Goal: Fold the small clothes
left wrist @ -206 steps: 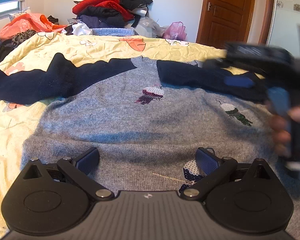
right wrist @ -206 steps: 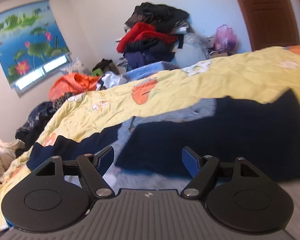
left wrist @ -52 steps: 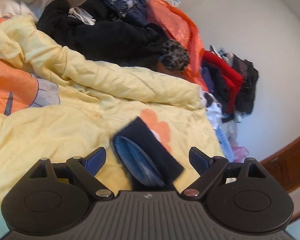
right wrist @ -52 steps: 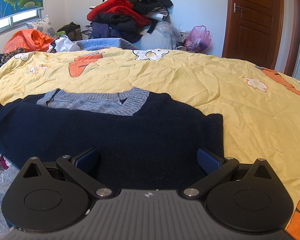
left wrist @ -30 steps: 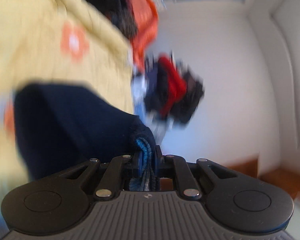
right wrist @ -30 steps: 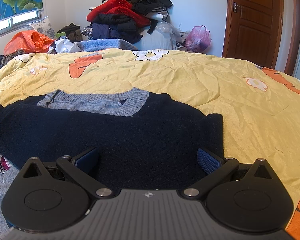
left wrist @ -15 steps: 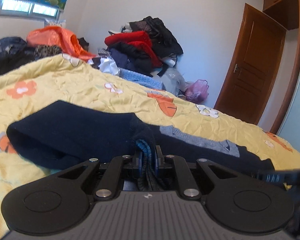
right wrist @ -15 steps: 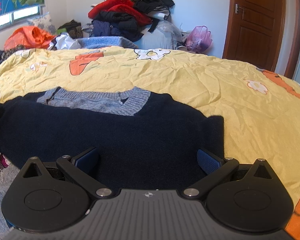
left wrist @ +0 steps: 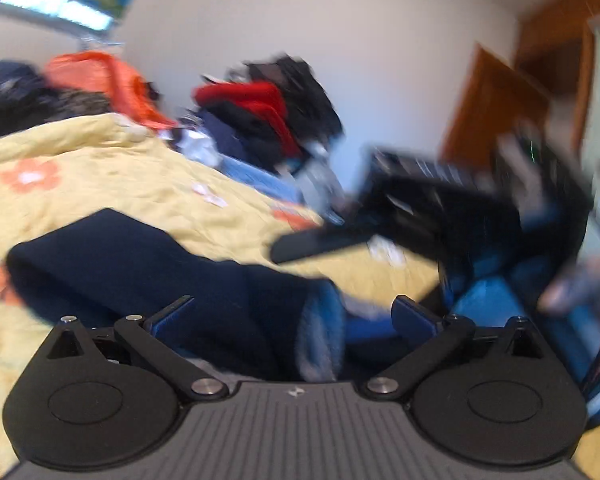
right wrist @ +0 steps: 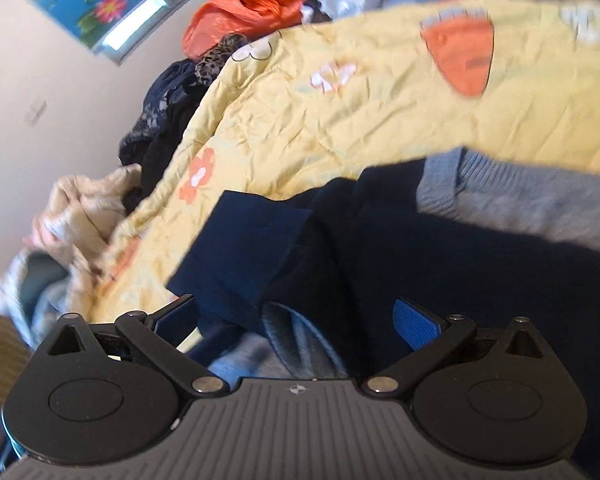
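Note:
A small grey sweater with navy sleeves lies on the yellow bedspread. Its left navy sleeve is folded in over the body. My left gripper is open, with the sleeve's cuff lying loose between the jaws. My right gripper is open, just above the same folded sleeve and its cuff. The grey collar shows to the right. The right gripper also shows blurred in the left wrist view, above and to the right.
A pile of red, black and navy clothes and an orange bag sit beyond the bed. Dark and beige clothes hang off the bed's left side. A wooden door stands at the back right.
My left gripper has opened and let go of the navy sleeve cuff. My right gripper has swung left from the right sleeve to over the left sleeve.

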Motion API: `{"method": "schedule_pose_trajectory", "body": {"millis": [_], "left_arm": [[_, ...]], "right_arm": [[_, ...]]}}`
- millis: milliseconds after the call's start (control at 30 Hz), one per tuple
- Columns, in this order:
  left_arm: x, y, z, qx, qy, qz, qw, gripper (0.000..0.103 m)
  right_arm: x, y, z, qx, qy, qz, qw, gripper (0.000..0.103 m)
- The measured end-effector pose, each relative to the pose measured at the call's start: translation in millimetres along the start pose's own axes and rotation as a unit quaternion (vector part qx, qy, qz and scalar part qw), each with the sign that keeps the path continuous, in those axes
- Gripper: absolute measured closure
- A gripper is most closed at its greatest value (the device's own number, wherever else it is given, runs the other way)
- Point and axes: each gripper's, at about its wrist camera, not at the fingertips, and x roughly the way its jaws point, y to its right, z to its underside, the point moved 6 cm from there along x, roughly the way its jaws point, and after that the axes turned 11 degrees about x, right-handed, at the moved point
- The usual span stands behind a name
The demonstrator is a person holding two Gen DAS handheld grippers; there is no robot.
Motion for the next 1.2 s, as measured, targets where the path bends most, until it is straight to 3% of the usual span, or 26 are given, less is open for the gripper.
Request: {"method": "schedule_pose_trajectory", "body": {"millis": [133,200,333,433,500,533,567,667,767,833,933,1000,1067,1133,1200], "left_arm": [[-8.1,-30.0,-1.5,-0.067,0.02,-0.067,0.9953,0.0],[-16.5,-39.7,-2.5,-0.085,0.041,-0.106,0.9898,0.0],[-32.8,-54.5,-3.7,-0.108,0.08,-0.17,0.9763,0.0],[-29.1,-71.7,-5.9,-0.138,0.066,-0.191,0.9695,0.0],[-25.4,-79.2,-3.7,-0.156,0.05,-0.194,0.9671,0.0],[-24.0,-81.5,-2.5,-0.162,0.045,-0.198,0.9656,0.0],[-23.7,-83.3,-1.5,-0.167,0.04,-0.2,0.9645,0.0],[-22.1,-84.9,2.0,-0.171,0.036,-0.203,0.9635,0.0],[-20.1,-77.3,1.7,-0.151,0.029,-0.191,0.9695,0.0],[-14.1,-66.9,-1.0,-0.121,0.006,-0.16,0.9797,0.0],[-11.4,-50.5,-1.6,-0.052,-0.05,-0.137,0.988,0.0],[-12.9,-41.5,-1.4,-0.005,-0.077,-0.127,0.9889,0.0],[-19.8,-40.9,-5.2,0.026,-0.075,-0.132,0.988,0.0],[-22.2,-50.9,-15.8,0.01,-0.07,-0.118,0.9905,0.0],[-16.2,-68.8,-28.4,-0.042,-0.075,-0.09,0.9922,0.0]], "right_arm": [[8.0,6.8,1.1,0.045,-0.006,-0.029,0.999,0.016],[7.7,8.2,2.5,0.056,0.004,-0.037,0.998,0.016],[13.4,11.2,2.0,0.058,0.002,-0.026,0.998,0.021],[15.1,3.9,7.0,0.009,0.007,0.015,1.0,0.025],[18.5,-0.6,11.7,-0.04,0.013,0.052,0.998,0.039],[20.4,-3.4,14.8,-0.069,0.019,0.072,0.995,0.067],[22.8,-4.3,17.2,-0.091,0.022,0.088,0.992,0.087],[16.4,-4.3,15.8,-0.095,0.041,0.09,0.99,0.087],[-13.8,-6.0,2.9,-0.059,0.074,0.04,0.995,0.087],[-45.0,-1.0,-4.5,-0.025,0.101,-0.003,0.995,0.087],[-89.7,29.5,-9.7,0.04,0.135,-0.047,0.989,0.087],[-106.7,56.8,-13.6,0.078,0.146,-0.05,0.985,0.087],[-114.3,77.4,-12.6,0.101,0.152,-0.045,0.982,0.087],[-116.9,89.4,-10.5,0.115,0.151,-0.048,0.981,0.087],[-119.1,95.2,-8.1,0.119,0.151,-0.054,0.98,0.087]]}}
